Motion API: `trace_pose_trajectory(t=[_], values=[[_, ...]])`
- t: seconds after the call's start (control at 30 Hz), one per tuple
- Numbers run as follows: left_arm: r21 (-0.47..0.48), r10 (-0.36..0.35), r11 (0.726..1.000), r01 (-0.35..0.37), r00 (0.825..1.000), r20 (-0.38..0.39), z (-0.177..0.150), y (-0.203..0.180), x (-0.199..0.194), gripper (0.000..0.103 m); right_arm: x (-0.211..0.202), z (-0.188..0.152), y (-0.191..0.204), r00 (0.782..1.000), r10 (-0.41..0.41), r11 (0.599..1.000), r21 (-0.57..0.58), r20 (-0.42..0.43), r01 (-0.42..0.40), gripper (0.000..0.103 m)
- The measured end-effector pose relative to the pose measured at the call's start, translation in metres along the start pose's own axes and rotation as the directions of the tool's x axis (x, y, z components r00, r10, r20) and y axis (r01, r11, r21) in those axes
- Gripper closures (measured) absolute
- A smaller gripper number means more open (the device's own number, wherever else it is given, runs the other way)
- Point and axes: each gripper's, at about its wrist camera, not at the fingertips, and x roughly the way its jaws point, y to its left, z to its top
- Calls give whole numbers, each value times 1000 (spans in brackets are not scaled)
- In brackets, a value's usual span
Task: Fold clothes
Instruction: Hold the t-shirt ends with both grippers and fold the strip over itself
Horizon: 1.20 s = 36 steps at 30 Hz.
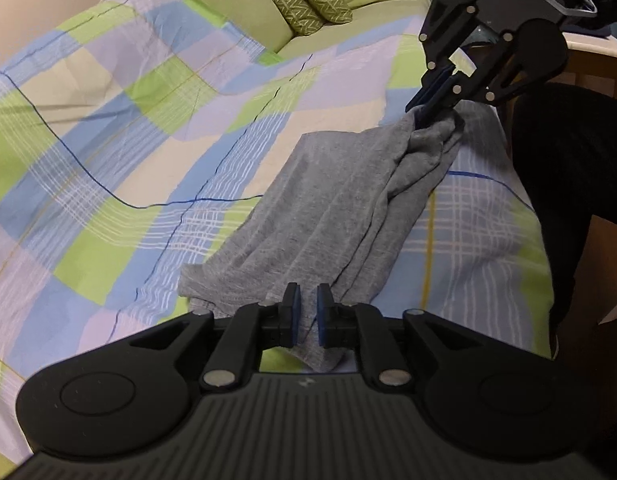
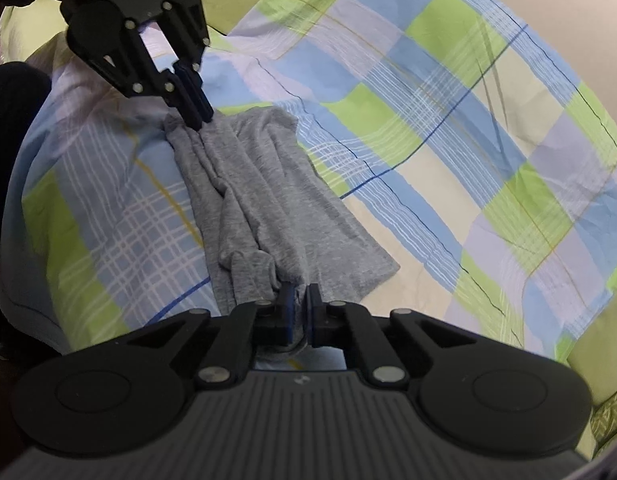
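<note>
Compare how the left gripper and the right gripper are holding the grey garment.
The left gripper pinches a thin, fairly flat end of the grey garment; the right gripper holds a thick, bunched, twisted wad. The left gripper's fingers show a wider gap with cloth running through; the right gripper's fingers sit closer together. Both are clamped on opposite ends of the same garment, which lies stretched between them on the plaid bedspread.

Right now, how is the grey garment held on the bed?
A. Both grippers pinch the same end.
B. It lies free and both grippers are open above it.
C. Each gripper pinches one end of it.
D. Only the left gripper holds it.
C: the left gripper is shut on one end of the grey garment, and the right gripper is shut on the opposite end, above the plaid bedsheet.
</note>
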Motion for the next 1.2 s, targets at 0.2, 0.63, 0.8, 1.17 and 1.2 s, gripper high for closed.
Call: trace_pose_trajectory(t=[0.2, 0.63, 0.8, 1.17, 1.2], values=[[127, 26, 992, -22, 999, -31, 3, -12, 8, 90, 1, 0, 3, 1000, 4, 1000, -2, -1, -4, 100], [150, 72, 986, -70, 997, -8, 4, -14, -2, 103, -31, 6, -9, 995, -16, 997, 70, 103, 8, 101], [132, 54, 990, -49, 998, -33, -8, -16, -2, 103, -22, -4, 10, 998, 5, 1000, -19, 56, -4, 101], [135, 55, 990, -47, 997, -56, -11, -18, 0, 103, -27, -3, 10, 996, 37, 999, 26, 76, -39, 81], [135, 55, 990, -48, 997, -55, -11, -18, 0, 103, -28, -2, 11, 996, 47, 999, 24, 81, -49, 77]])
